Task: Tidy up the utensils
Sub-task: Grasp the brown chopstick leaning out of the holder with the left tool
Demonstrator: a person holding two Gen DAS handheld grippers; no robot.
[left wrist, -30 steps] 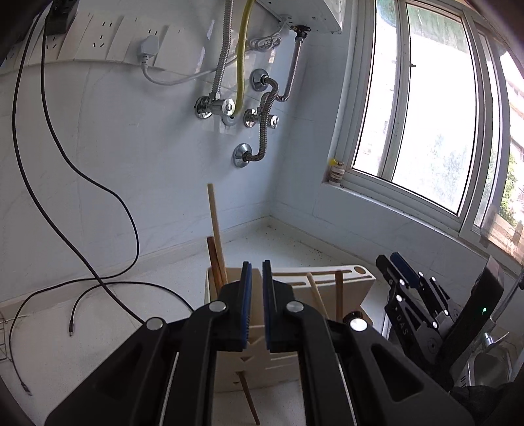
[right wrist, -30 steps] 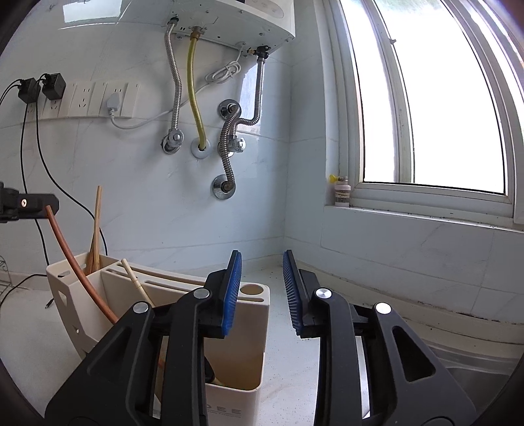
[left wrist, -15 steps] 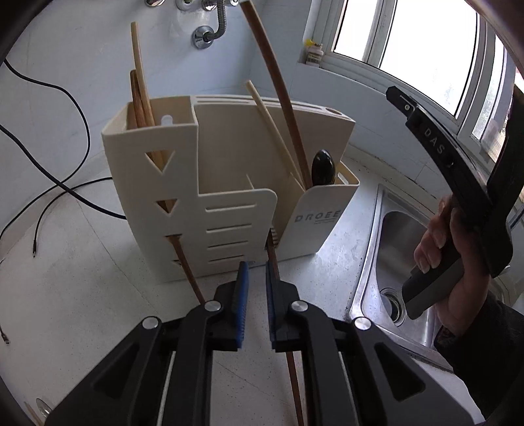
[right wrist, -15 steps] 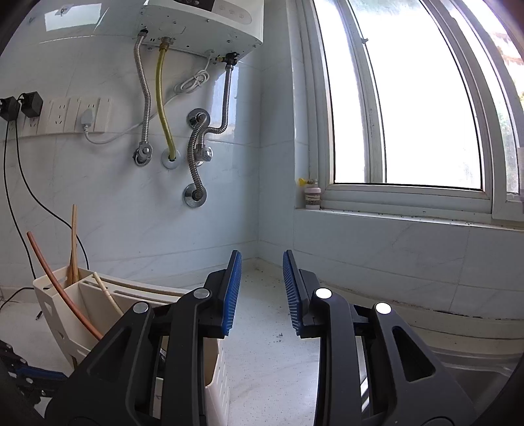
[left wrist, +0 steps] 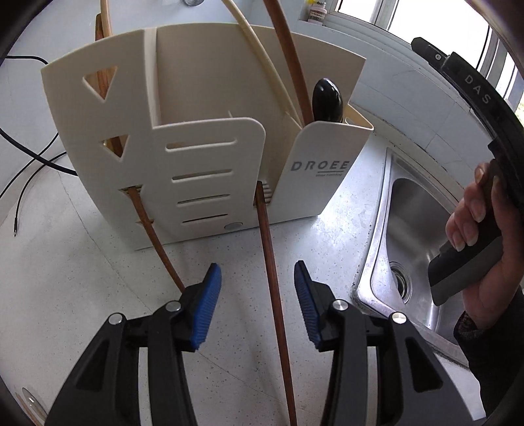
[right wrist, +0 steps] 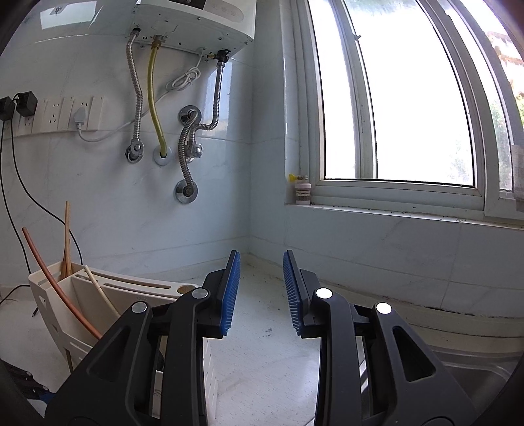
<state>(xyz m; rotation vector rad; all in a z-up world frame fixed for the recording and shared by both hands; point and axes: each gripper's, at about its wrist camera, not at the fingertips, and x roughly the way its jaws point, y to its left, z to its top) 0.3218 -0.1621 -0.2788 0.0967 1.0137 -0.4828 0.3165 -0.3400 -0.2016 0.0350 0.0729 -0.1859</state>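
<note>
Jaws of your left gripper point(left wrist: 257, 303) have just been opening, dropped low in front of the utensil holder point(left wrist: 203, 157).
A dark wooden chopstick point(left wrist: 273, 295) lies on the table point(left wrist: 82, 278) between the blue pads, running from the holder's base toward you; neither pad touches it, so it is lined up, not gripped. A second chopstick point(left wrist: 154, 239) lies just left. Your right gripper point(right wrist: 262, 291) hangs released and empty, level, over the table's far corner.

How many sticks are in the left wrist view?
4: a dark brown stick through the holder's middle gap, a reddish stick through its left side, a cream stick and a pale stick above. More may hide inside.
</note>
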